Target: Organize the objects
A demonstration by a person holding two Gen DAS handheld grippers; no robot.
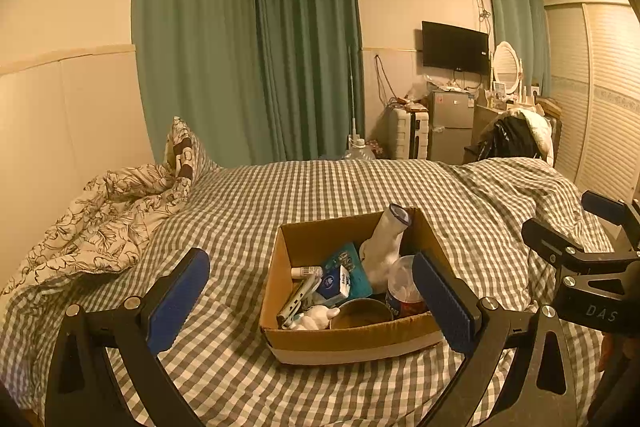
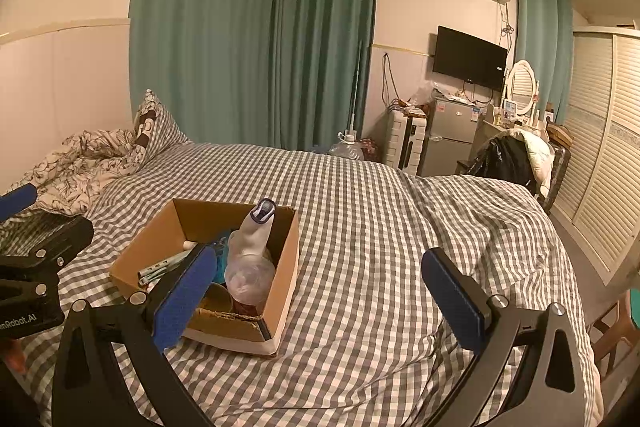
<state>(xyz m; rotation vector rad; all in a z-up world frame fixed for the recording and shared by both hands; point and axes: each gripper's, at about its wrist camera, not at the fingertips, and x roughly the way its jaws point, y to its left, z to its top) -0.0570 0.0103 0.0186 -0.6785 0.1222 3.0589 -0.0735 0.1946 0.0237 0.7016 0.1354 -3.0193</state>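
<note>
An open cardboard box sits on the checked bed and also shows in the right wrist view. It holds a white sock-like item, a teal packet, a blue-and-white carton, a clear plastic cup, a round tin, a small white toy and a tube. My left gripper is open and empty, above the box's near side. My right gripper is open and empty, just right of the box; its left finger overlaps the box's near corner.
The grey checked duvet covers the bed, rumpled at the right. A floral quilt and pillow lie at the left by the wall. Green curtains, a small fridge, a TV and a louvred wardrobe stand beyond.
</note>
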